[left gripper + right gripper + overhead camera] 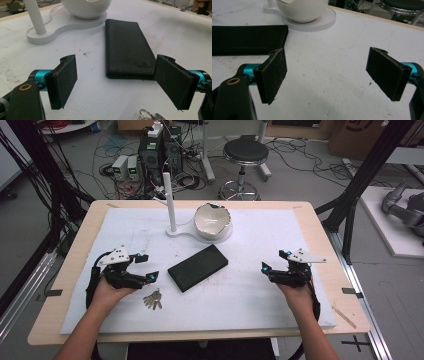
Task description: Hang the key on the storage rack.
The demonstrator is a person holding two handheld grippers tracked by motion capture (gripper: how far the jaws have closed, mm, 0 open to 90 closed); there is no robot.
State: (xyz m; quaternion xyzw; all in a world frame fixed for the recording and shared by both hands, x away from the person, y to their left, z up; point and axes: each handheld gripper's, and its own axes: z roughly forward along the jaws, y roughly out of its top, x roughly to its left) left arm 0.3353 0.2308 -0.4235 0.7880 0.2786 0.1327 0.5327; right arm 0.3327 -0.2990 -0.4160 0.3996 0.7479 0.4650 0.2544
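**Wallet flat at mid-table, both grippers wide and empty**

Wallet lies flat on the white mat, right in the middle of the table, long and black, turned on a slant in the high view. Nothing is on it, nothing is gripping it.

On the person's left, the left gripper sits low over the mat, jaws spread wide with nothing between them. From the left gripper view the wallet is straight ahead, its near short edge lying just beyond the two black pads, apart from them. A bunch of keys rests on the mat just beside the left hand, and the key ring peeks in at the bottom of that gripper's own view.

Over on the other side, the right gripper is well apart from the wallet, jaws also standing wide and bare. Its own view looks across bare mat, with the wallet off to the left and farther away.

Behind the wallet stands a white bowl with a broken-looking rim, sitting on the round end of a white stand whose upright post rises beside it. The wallet's far corner lies near that base, not touching it.
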